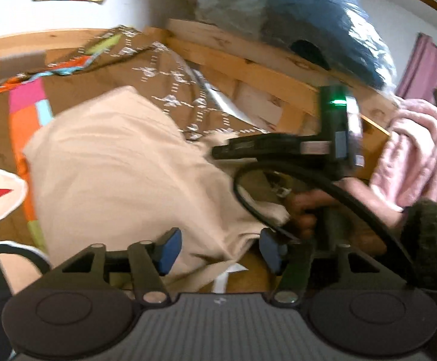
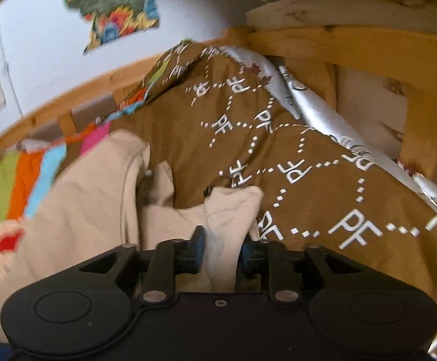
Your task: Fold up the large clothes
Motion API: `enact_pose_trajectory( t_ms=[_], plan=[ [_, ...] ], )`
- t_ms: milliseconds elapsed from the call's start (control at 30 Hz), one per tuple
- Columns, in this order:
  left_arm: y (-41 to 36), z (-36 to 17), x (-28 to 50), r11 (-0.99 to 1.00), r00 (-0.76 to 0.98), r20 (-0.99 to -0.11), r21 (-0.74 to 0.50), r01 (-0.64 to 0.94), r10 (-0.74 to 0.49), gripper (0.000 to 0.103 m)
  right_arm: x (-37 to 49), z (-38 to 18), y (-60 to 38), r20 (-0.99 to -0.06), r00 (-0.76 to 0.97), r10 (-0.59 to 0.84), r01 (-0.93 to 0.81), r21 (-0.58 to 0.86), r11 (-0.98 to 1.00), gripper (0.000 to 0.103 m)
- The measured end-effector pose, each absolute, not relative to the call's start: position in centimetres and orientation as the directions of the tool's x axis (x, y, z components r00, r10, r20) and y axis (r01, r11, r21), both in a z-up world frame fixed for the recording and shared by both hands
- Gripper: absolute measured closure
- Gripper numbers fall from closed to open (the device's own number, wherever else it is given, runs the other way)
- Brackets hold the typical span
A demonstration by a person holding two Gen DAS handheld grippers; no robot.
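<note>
A large beige garment (image 1: 122, 162) lies crumpled on a brown bedspread with white "PF" lettering (image 2: 323, 180). My left gripper (image 1: 221, 249) hovers over the garment's near edge, its blue pads (image 1: 170, 248) wide apart and open, with cloth lying loosely between them. In the right wrist view, my right gripper (image 2: 223, 251) is shut on a bunched fold of the beige garment (image 2: 227, 216), which rises between the pads. A person's hand (image 1: 304, 212) holds the right tool's black body (image 1: 278, 147) at the right of the left wrist view. Both views are motion-blurred.
A wooden bed frame (image 1: 248, 60) with slats borders the bedspread at the back and right. A pink fluffy blanket (image 1: 417, 156) hangs at far right, and a blue bagged bundle (image 1: 293, 15) rests on the rail. A bright striped patch (image 2: 17, 180) lies at left. Colourful pictures (image 2: 113, 6) hang on the white wall.
</note>
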State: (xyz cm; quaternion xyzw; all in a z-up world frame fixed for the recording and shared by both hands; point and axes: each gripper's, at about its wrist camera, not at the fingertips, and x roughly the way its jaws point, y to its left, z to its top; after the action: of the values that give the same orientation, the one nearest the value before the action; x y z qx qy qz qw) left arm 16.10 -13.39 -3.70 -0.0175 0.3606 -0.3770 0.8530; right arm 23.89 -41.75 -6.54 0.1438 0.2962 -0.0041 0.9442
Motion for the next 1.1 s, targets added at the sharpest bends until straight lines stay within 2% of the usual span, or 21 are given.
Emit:
enact_pose_trajectory(
  t_ms=[33, 67, 100, 233, 400, 500, 600, 667, 800, 1033, 1100],
  plan=[
    [-13.1, -3.6, 16.1, 0.722, 0.466, -0.594, -0.311, 0.619, -0.655, 0.036, 23.4, -6.0, -42.3, -0.541, 0.837, 0.083, 0.102, 0.304, 0.947, 0.055],
    [-12.6, -3.4, 16.1, 0.73, 0.479, -0.586, -0.321, 0.604, -0.654, 0.034, 23.1, -5.6, -42.7, -0.524, 0.849, 0.074, 0.115, 0.318, 0.941, 0.038],
    [-12.4, -3.1, 16.3, 0.739, 0.495, -0.578, -0.326, 0.589, -0.649, 0.031, 22.7, -5.0, -43.0, -0.501, 0.864, 0.053, 0.129, 0.321, 0.938, 0.035],
    [-11.2, -2.1, 16.8, 0.794, 0.586, -0.543, -0.324, 0.514, -0.601, 0.028, 21.8, -3.6, -43.0, -0.452, 0.892, 0.019, 0.131, 0.299, 0.945, 0.035],
    [-9.3, -1.7, 19.5, 0.885, 0.676, -0.572, -0.32, 0.337, -0.464, 0.028, 21.5, -2.9, -40.5, -0.43, 0.897, 0.106, -0.001, 0.239, 0.971, 0.036],
    [-8.1, -2.1, 21.4, 0.892, 0.674, -0.592, -0.368, 0.262, -0.443, 0.028, 21.5, -3.4, -38.1, -0.454, 0.879, 0.149, -0.098, 0.134, 0.986, 0.043],
    [-8.4, -3.3, 22.8, 0.908, 0.638, -0.65, -0.349, 0.232, -0.413, 0.028, 22.0, -4.8, -35.9, -0.512, 0.844, 0.161, -0.156, 0.053, 0.986, 0.05],
    [-8.7, -4.3, 23.1, 0.916, 0.606, -0.688, -0.328, 0.231, -0.399, 0.028, 22.3, -5.9, -35.0, -0.552, 0.816, 0.174, -0.181, 0.041, 0.983, 0.053],
    [-8.4, -6.2, 23.7, 0.906, 0.558, -0.717, -0.374, 0.198, -0.418, 0.028, 22.3, -8.4, -34.2, -0.608, 0.775, 0.171, -0.179, 0.047, 0.983, 0.054],
    [-7.9, -7.5, 22.9, 0.914, 0.558, -0.726, -0.36, 0.188, -0.401, 0.027, 22.3, -9.4, -33.6, -0.612, 0.775, 0.158, -0.192, 0.01, 0.981, 0.054],
    [-7.7, -7.1, 22.5, 0.912, 0.566, -0.721, -0.371, 0.173, -0.4, 0.027, 21.9, -8.6, -33.8, -0.581, 0.799, 0.154, -0.18, 0.013, 0.984, 0.055]
  ],
)
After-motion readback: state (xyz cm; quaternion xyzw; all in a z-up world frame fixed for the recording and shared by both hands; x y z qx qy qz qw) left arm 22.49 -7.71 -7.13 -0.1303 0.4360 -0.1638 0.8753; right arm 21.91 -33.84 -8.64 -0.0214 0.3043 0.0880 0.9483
